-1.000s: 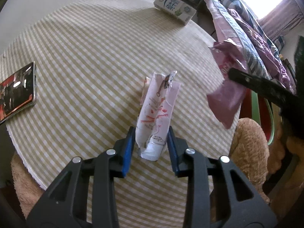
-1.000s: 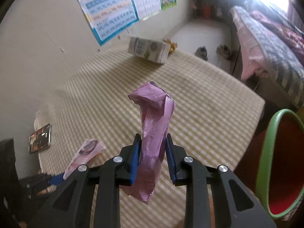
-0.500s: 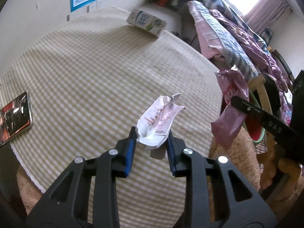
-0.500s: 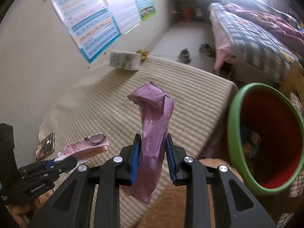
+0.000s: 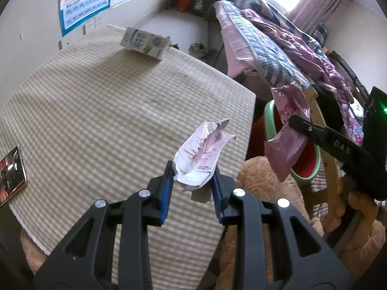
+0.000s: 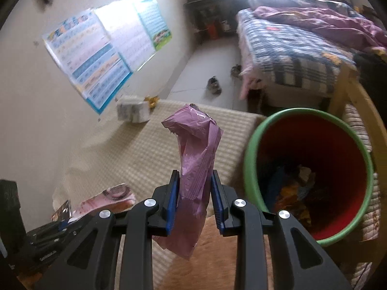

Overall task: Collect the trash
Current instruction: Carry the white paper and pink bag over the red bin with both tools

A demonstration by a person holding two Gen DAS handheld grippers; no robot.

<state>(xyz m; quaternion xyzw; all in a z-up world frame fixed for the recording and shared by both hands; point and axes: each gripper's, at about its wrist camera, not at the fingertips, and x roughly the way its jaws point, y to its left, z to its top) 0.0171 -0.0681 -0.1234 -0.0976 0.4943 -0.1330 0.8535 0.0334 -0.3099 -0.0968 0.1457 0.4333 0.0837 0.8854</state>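
Observation:
My left gripper (image 5: 193,169) is shut on a crumpled white and pink wrapper (image 5: 202,152), held above the right edge of the checked table (image 5: 96,120). My right gripper (image 6: 194,178) is shut on a limp purple plastic wrapper (image 6: 196,159); the same wrapper (image 5: 285,142) hangs at the right in the left wrist view. Just right of it stands a red bin with a green rim (image 6: 312,174), with several pieces of trash at its bottom. A white milk carton (image 5: 144,43) lies at the table's far edge. In the right wrist view the left gripper's wrapper (image 6: 108,199) shows at the lower left.
A phone (image 5: 11,178) lies at the table's left edge. A bed with a striped blanket (image 6: 302,55) fills the far right. Posters (image 6: 104,60) hang on the wall behind the table. A brown plush seat (image 5: 256,181) sits below the table's right edge, and shoes (image 6: 214,85) lie on the floor.
Both grippers have lifted and moved right with their wrappers. The white wrapper left the table top and tilted. The bin has come fully into the right wrist view.

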